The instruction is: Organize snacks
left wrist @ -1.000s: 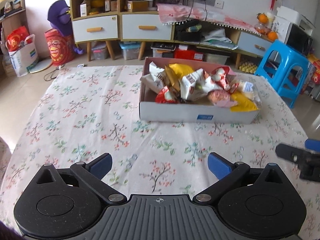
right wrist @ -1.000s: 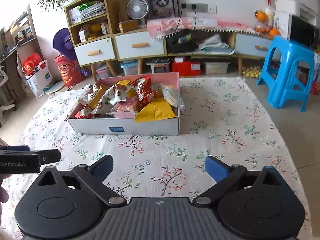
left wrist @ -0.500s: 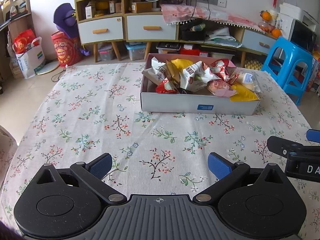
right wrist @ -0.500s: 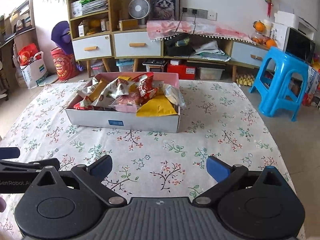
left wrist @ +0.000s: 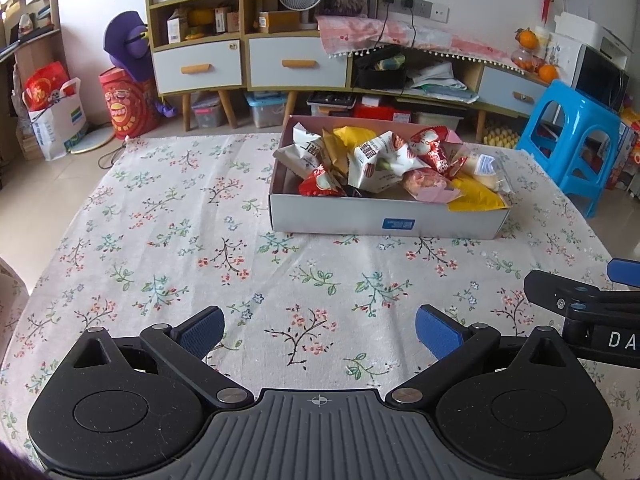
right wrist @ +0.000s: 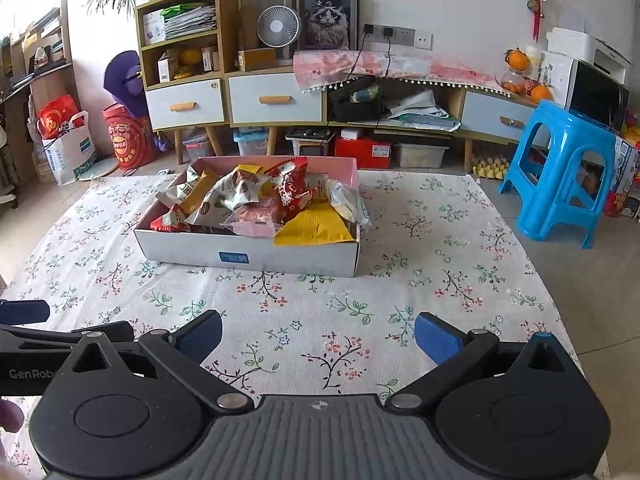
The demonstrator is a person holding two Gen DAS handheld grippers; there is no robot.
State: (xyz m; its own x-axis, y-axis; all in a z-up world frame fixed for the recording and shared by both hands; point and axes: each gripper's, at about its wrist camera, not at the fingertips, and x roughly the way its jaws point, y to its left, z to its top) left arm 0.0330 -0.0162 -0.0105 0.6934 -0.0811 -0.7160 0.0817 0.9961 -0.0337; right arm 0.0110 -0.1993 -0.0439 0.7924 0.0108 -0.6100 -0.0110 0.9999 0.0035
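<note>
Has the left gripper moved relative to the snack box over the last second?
Yes. The left gripper has backed away: more tablecloth now shows before the snack box, which sits higher in the left wrist view.

"GenRob" on the left tool (right wrist: 24, 374); "DA" on the right tool (left wrist: 618, 339).

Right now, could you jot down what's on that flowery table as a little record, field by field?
Surface: table with floral cloth
Container: shallow open box, white outside, pink inside
Contents: heaped snack packets, among them a yellow packet at the near right corner and a red packet on top
Left gripper: open, empty, short of the box
Right gripper: open, empty, short of the box
Beside the table: blue stool
</note>
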